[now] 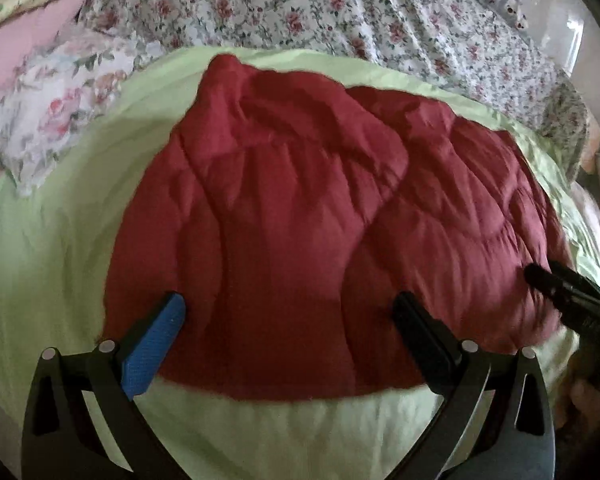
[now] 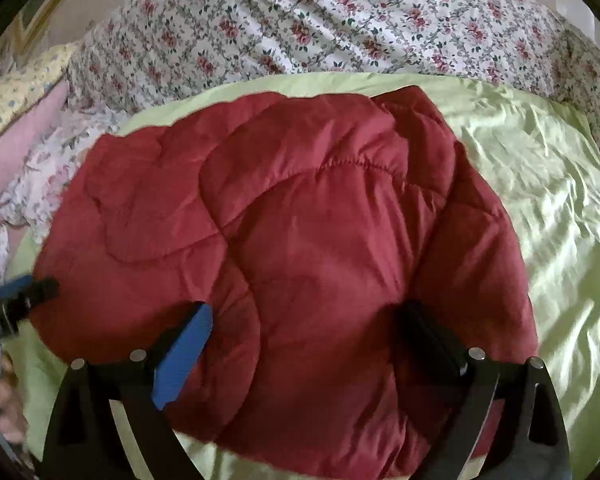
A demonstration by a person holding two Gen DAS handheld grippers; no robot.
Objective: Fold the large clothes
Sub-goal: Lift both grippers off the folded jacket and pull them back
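A red quilted jacket (image 1: 300, 216) lies in a puffy folded heap on a light green sheet (image 1: 52, 248). My left gripper (image 1: 288, 306) hovers open over the jacket's near left edge, blue pad (image 1: 156, 344) on one side and black finger (image 1: 420, 332) on the other. My right gripper (image 2: 306, 314) stands open over the jacket's (image 2: 300, 240) near right part, jaws wide with the padding bulging between them. Each gripper shows in the other's view: the right gripper (image 1: 560, 288) at the jacket's right edge, the left gripper (image 2: 24, 292) at its left edge.
A floral duvet (image 2: 340, 20) is piled behind the green sheet (image 2: 540, 184). A floral pillow (image 1: 52, 104) and pink bedding (image 1: 16, 48) lie at the far left. A hand (image 2: 8, 404) shows at the left edge of the right wrist view.
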